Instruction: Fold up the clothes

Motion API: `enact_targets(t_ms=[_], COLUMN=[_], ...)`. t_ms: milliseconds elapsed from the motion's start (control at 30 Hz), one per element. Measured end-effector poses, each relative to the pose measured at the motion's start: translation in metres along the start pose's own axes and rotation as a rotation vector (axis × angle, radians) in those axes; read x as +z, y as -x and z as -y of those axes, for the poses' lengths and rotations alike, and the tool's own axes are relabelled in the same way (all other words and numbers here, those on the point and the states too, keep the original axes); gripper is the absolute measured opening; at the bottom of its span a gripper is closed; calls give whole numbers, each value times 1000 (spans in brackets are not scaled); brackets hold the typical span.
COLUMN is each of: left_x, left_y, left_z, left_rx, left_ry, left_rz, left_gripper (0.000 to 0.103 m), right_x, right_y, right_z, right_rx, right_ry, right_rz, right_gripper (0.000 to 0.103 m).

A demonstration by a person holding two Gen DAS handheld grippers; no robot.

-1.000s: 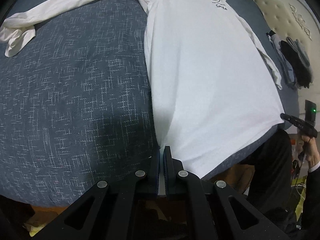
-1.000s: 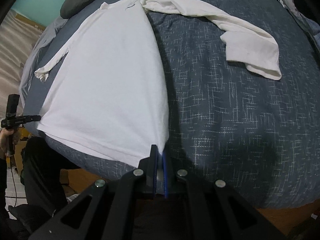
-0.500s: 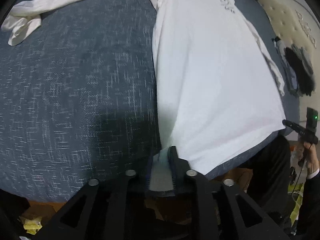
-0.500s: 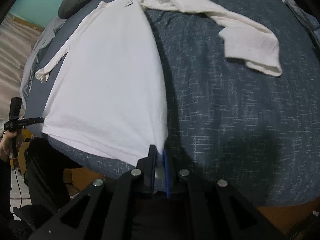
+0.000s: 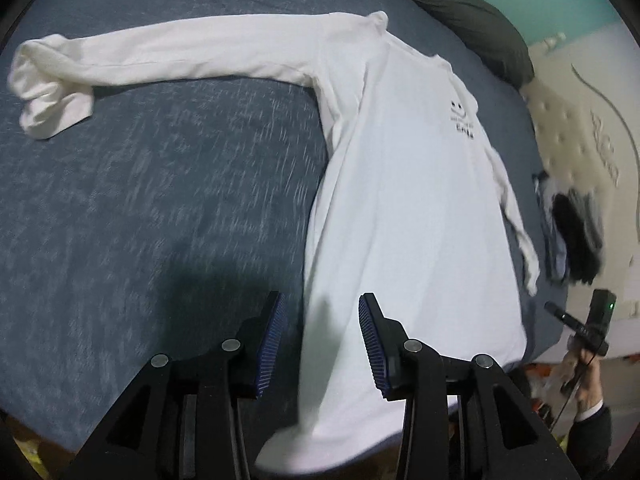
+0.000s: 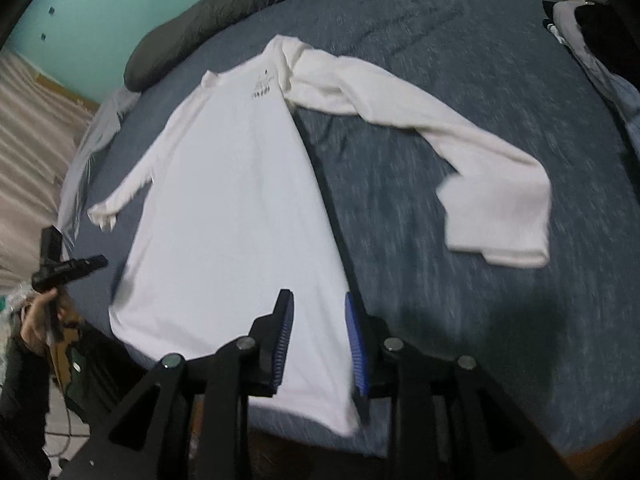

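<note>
Fingers [image 5: 272,344] of the left gripper [image 5: 320,344] stand apart and are opening, the blue pads clear of the cloth; the hem corner of the white shirt [image 5: 404,216] lies between them, untouched. The right gripper [image 6: 318,340] tilts steeply down as well, its fingers [image 6: 354,344] parted and opening, with the other hem corner between them and no pad pressing on it. The shirt is spread flat, front up, on the bed [image 5: 152,184] with its blue-grey speckled cover, hem at the near edge. One long sleeve [image 5: 168,52] stretches out sideways with its cuff folded over; the other sleeve [image 5: 516,220] lies along the body. A small dark smiley print [image 5: 462,120] with a line of lettering sits on the chest, too small to read. A dark pillow [image 6: 192,36] lies at the far end, and a heap of dark clothes [image 5: 576,236] at the side. A person's hand [image 5: 588,376] holds the other gripper handle
</note>
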State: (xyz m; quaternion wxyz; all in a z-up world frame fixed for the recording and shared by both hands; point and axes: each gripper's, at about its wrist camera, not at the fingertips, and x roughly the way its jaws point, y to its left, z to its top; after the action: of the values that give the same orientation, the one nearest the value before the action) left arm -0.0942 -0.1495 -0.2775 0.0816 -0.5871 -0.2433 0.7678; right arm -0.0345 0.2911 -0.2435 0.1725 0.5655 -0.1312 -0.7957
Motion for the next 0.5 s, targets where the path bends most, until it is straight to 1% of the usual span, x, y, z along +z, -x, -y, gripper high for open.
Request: enact_targets(t_ms=[33,100,333,500], left_x=[8,13,74,107], left_y=[-6,-7,-31,-55], left_z=[0,-1,-10,-13], left_rx=[-4,-9,-8,-28], left_ry=[5,21,67,86], left_rz=[3,13,106,148], left_gripper=[42,42,42,42], right_x=[7,23,74,96], right_y=[-2,-15,-47,-77], right_z=[-1,-7,-7,-9], right_rx=[1,2,48,69], right_ry=[1,1,-33,-37], right_rz=[7,13,34,22], right_gripper=[30,34,35,35])
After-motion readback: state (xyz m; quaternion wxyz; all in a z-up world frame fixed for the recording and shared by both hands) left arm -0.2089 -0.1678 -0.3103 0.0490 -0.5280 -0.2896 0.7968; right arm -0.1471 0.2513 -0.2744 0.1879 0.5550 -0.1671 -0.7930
